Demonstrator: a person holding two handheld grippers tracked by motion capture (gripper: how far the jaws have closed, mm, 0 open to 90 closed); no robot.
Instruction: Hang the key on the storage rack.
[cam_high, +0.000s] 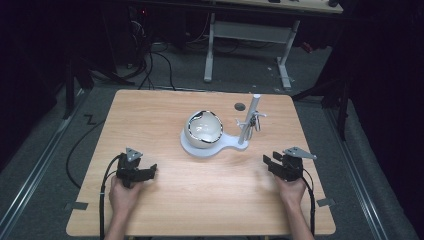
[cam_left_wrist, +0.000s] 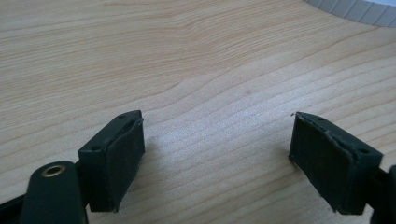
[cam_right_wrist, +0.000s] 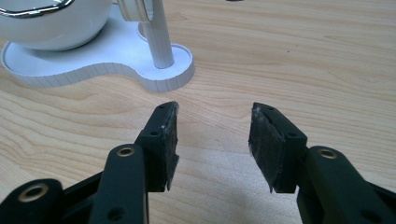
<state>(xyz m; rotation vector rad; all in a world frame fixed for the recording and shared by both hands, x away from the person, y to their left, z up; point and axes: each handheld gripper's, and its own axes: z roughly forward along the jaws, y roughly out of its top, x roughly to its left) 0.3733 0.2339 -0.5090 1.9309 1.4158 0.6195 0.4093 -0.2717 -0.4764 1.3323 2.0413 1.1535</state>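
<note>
**Both claws released, white stand waiting at mid-bench**

High view: the left claw (cam_high: 150, 171) and the right claw (cam_high: 269, 163) rest low on the near part of the bench (cam_high: 165, 210), each held in a hand, well apart from each other and from the work. Between and beyond them sits a white stand base (cam_high: 196, 149) carrying a white bowl (cam_high: 203, 129) with a shiny rim. On the base's right lobe an upright white post (cam_high: 249, 120) rises, with a small metal piece (cam_high: 256, 120) hanging on it. Judging by position, the right claw is nearer the post, so it looks the natural one to reach in first. A good approach comes in level and from the near side, clear of the bowl.

Left gripper view: the claw stands released, its jaws wide with only bare wood between them. A corner of the stand's ribbed edge (cam_left_wrist: 355, 9) shows far off at the top right. This hand could steady the base if needed; it should press on the rim, not the bowl.

Right gripper view: this claw also stands released, nothing between its pads (cam_right_wrist: 266, 144). The post (cam_right_wrist: 156, 42) and base (cam_right_wrist: 140, 70) lie just ahead, slightly left of the jaws' line. Turning the claw a little left to centre the post before closing should avoid a glancing grip that tips the stand.
</note>
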